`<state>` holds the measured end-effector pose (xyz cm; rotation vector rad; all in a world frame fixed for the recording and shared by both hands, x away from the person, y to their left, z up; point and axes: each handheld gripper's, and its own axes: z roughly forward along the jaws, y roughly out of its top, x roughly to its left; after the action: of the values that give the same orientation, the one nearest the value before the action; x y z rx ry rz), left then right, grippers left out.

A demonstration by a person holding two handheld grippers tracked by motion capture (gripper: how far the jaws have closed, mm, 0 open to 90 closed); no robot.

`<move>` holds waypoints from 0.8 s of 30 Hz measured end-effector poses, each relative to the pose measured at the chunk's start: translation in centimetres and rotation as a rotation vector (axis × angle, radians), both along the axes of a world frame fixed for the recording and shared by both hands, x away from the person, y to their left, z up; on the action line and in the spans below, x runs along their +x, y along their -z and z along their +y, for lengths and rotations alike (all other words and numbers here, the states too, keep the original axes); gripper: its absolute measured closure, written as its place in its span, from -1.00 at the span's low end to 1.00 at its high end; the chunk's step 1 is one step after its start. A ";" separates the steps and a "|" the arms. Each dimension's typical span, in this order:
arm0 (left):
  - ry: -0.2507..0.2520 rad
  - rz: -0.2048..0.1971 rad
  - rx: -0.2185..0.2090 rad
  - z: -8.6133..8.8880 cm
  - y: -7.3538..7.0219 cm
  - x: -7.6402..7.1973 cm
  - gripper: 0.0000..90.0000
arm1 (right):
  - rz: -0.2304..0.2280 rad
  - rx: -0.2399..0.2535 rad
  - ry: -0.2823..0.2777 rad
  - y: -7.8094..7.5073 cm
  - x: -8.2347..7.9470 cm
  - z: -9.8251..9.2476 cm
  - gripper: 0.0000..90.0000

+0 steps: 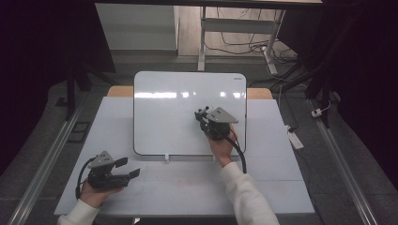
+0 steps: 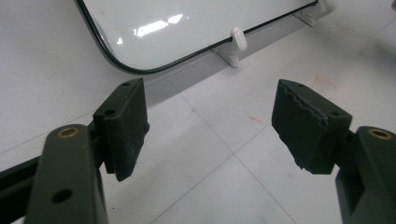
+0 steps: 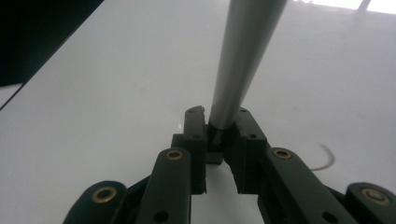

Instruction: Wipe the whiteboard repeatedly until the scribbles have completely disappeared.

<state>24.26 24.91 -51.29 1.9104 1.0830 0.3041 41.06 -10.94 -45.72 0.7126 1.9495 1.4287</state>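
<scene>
A white table (image 1: pixel 187 187) stretches in front of you, its surface marked by thin seams and a few faint reddish smudges. On its far half stands a whiteboard (image 1: pixel 178 112) with rounded corners and a thin dark rim, bright reflections lying across its upper part; small white clips (image 2: pixel 237 38) hold its near edge. Your right hand (image 1: pixel 221 146), in a white sleeve, reaches over the right part of the board and carries the right gripper (image 3: pixel 219 133), whose grey three-cornered plate shows on top and whose cable trails back along your wrist. Its jaws are clenched on a slim grey pen (image 3: pixel 243 60), which points away from the gripper toward the board's glossy face. A short curved dark stroke (image 3: pixel 327 158) sits on the board just to the right of the jaws in the right gripper view. Your left hand (image 1: pixel 96 192) rests low at the near left of the table, well apart from the board, holding the left gripper (image 2: pixel 210 126) with its jaws spread wide and nothing between them, aimed at the board's near left corner.
</scene>
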 end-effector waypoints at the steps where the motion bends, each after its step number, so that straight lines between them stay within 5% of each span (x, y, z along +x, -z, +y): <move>1: -0.002 -0.001 -0.002 0.1 0.0 0.0 -0.38 | -0.004 0.019 0.027 -0.2 0.2 -0.5 0.74; 4: -0.002 0.001 -0.005 0.1 0.0 0.1 -0.38 | 0.000 0.044 0.064 -0.5 0.5 -1.5 0.74; 9: 0.004 -0.001 0.002 -0.1 0.0 0.0 -0.38 | -0.021 -0.044 0.002 0.0 -0.3 0.2 0.74; 15: -0.005 -0.004 -0.002 0.1 -0.1 0.0 -0.38 | -0.006 0.038 0.127 -1.2 0.9 -4.1 0.74; 17: -0.003 -0.002 0.002 0.0 0.0 0.1 -0.38 | 0.005 0.040 0.110 -1.1 0.7 -4.2 0.74; 20: 0.002 -0.005 0.007 -0.2 -0.1 0.0 -0.38 | -0.017 -0.043 0.052 -0.7 0.2 -2.9 0.74; 24: -0.003 -0.004 0.005 -0.1 -0.1 0.0 -0.38 | -0.019 0.016 0.117 -1.5 1.2 -4.1 0.74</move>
<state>24.21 24.84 -51.21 1.9119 1.0833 0.3121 42.29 -14.99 -44.18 0.8042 1.8526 1.3770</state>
